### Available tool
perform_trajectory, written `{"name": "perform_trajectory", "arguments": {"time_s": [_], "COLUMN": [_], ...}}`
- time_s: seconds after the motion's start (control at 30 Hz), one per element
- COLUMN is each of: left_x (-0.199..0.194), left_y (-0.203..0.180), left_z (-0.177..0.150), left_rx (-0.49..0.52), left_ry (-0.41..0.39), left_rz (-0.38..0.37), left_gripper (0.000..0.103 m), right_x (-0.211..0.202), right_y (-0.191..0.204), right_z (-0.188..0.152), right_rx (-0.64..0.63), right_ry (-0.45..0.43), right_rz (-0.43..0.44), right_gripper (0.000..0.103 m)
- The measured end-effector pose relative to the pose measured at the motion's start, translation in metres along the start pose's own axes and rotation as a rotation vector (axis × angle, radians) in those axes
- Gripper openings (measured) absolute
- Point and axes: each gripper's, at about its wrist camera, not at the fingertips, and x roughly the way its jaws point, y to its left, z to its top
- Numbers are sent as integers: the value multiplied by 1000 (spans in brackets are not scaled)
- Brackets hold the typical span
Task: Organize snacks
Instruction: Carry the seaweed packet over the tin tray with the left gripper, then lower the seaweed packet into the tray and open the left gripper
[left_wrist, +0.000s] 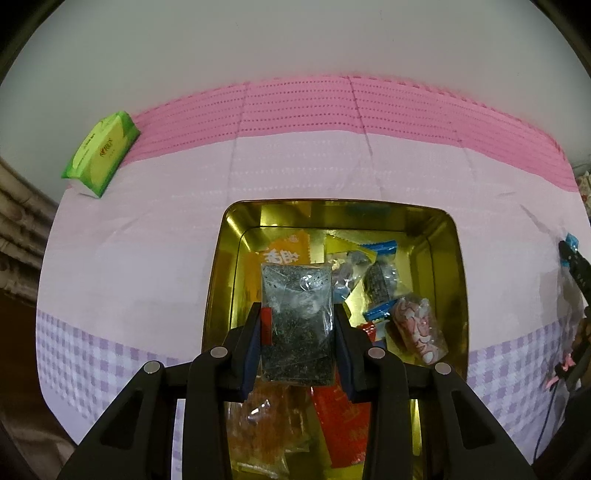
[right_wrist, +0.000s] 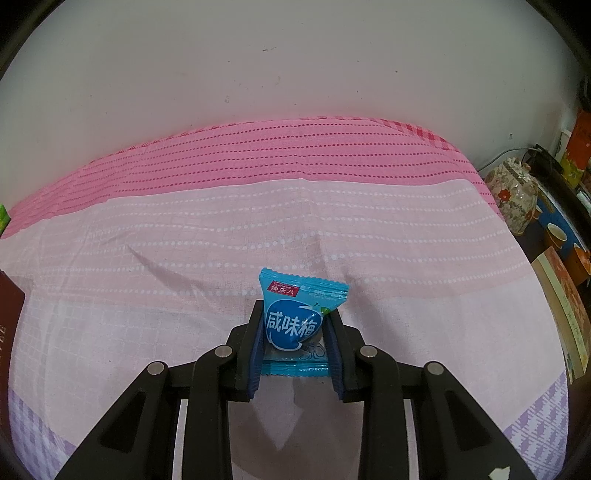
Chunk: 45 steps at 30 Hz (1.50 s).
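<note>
Our left tool (left_wrist: 297, 325) pinches a clear, crinkly packet (left_wrist: 297, 325) over the gold tin (left_wrist: 218, 280). Our right tool (right_wrist: 293, 332) squeezes a light, slippery blue candy (right_wrist: 295, 321) around its puffy middle.

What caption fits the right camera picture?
Right gripper pinches a blue candy packet above the pink cloth.
</note>
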Motion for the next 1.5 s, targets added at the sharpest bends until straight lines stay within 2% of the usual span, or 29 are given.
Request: {"name": "perform_trajectory", "arguments": {"time_s": [0.23,0.8,1.0,1.5], "left_x": [13,14,6,-38], "left_y": [4,-1,-3,-9], "left_z": [-3,-6,-6,-13], "left_rx": [9,44,62,93], "left_ry": [19,-9,-45,-164], "left_rz": [21,65,95,82], "left_gripper": [36,38,40,49], "right_x": [0,-2,-2,0], "right_y": [1,4,2,-3], "right_z": [0,0,1,1], "right_rx": [-2,-9,-1,7], "right_ry": [0,1,2,9], "right_rz": [-3,-16,-7,9], "right_gripper": [28,28,28,29]}}
